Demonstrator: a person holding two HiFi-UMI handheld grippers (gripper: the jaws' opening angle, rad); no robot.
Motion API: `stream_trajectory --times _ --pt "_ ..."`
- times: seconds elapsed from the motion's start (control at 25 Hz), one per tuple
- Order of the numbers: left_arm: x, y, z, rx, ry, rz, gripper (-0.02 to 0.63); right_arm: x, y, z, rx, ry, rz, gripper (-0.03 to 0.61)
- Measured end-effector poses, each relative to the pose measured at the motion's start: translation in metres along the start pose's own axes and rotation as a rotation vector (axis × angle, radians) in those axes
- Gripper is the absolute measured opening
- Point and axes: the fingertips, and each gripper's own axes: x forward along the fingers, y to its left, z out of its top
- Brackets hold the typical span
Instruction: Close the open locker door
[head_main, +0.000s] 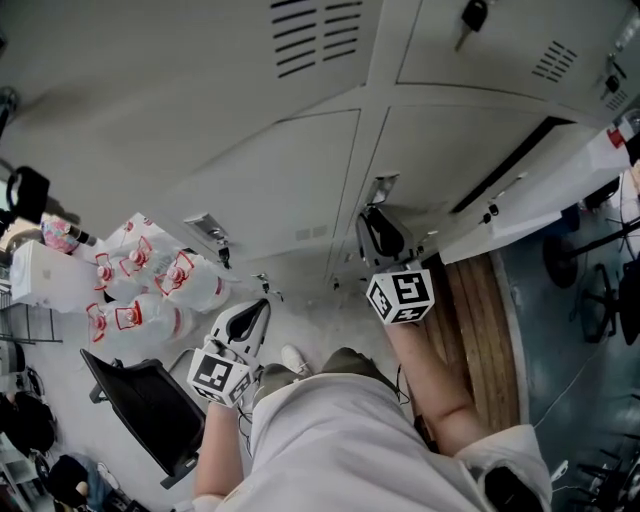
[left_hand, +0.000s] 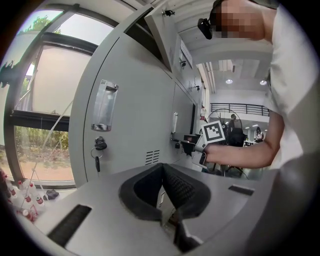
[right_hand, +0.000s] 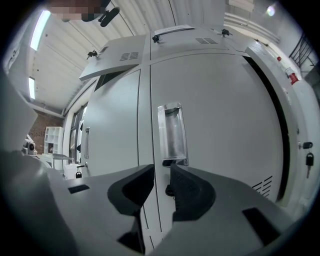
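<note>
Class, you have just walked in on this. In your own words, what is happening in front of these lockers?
A person faces grey lockers with a gripper in each hand. The right gripper is held up to a shut door, its jaws slightly apart just under the handle, with no grip that can be made out. The left gripper hangs lower, jaws together and empty. Further right, the open locker door stands ajar and untouched, so it has not yet been closed.

The lockers (head_main: 290, 170) stand before me. My right gripper (head_main: 385, 238) points at a closed door, just under its handle (head_main: 380, 188). The open locker door (head_main: 540, 190) swings out to the right of that. My left gripper (head_main: 255, 312) sits lower and to the left. Bottles (head_main: 150, 290) lie on the floor, further left.
</note>
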Motion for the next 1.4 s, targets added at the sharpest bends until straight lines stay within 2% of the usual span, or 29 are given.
stream_trajectory --times 0.48,0.96,1.4 --pt "0.049 -0.032 0.009 0.006 -0.015 -0.142 0.002 -0.065 -0.011 0.009 -0.002 0.027 0.014 0.071" --pt "0.098 -0.093 0.026 0.046 -0.03 -0.321 0.0 -0.151 -0.034 0.012 -0.036 0.057 -0.063 0.054" --pt "0.12 -0.134 0.036 0.076 -0.042 -0.407 0.002 -0.209 -0.044 0.008 -0.028 0.08 -0.113 0.054"
